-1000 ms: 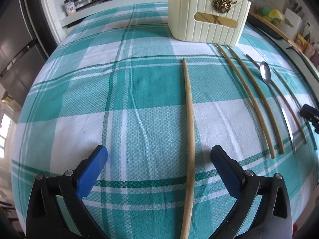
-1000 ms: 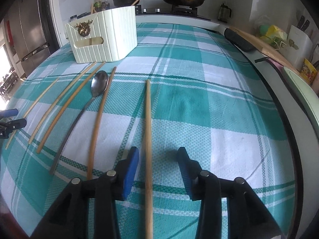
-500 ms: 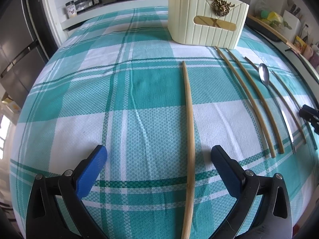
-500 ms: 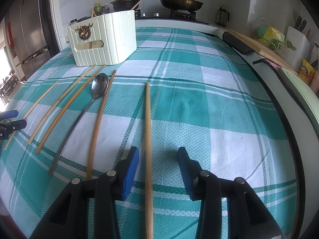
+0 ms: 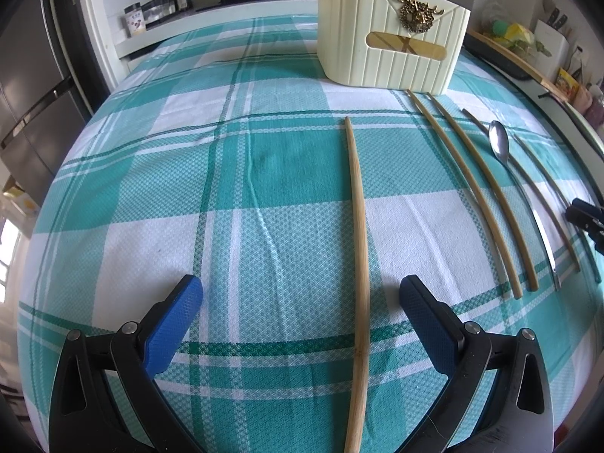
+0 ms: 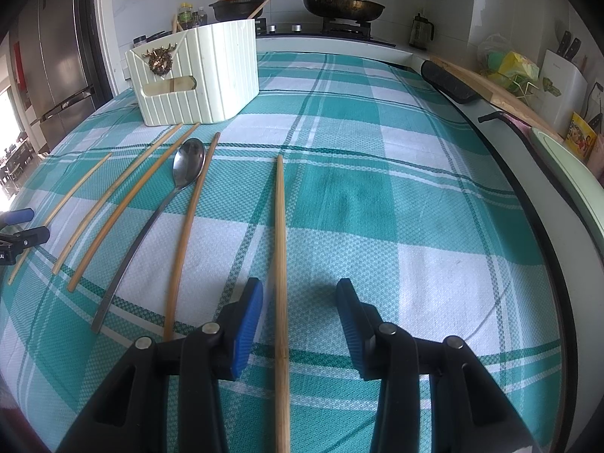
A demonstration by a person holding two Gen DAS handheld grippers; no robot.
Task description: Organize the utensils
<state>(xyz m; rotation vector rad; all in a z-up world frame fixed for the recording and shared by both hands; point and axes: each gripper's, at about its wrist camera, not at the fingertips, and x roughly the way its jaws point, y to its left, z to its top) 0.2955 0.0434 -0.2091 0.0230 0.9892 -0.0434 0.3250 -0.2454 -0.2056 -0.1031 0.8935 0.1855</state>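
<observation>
Several bamboo chopsticks and a metal spoon point(image 6: 188, 162) lie side by side on the checked cloth in front of a cream utensil box point(image 6: 196, 75). My right gripper point(image 6: 300, 294) is open, and the rightmost chopstick point(image 6: 279, 245) runs between its blue pads without touching either. My left gripper point(image 5: 300, 294) is open wide over the leftmost chopstick point(image 5: 358, 264), which lies nearer the right pad and touches neither. In the left wrist view the box point(image 5: 392, 37) stands at the far end, with the spoon point(image 5: 498, 143) and the other chopsticks point(image 5: 464, 188) to the right.
The teal and white cloth point(image 6: 377, 207) covers the whole counter. A stove with a pan point(image 6: 339, 7) and a pot stands behind the box. A cutting board point(image 6: 490, 90), a knife block and packets line the right edge. A fridge point(image 5: 34, 94) stands at the left.
</observation>
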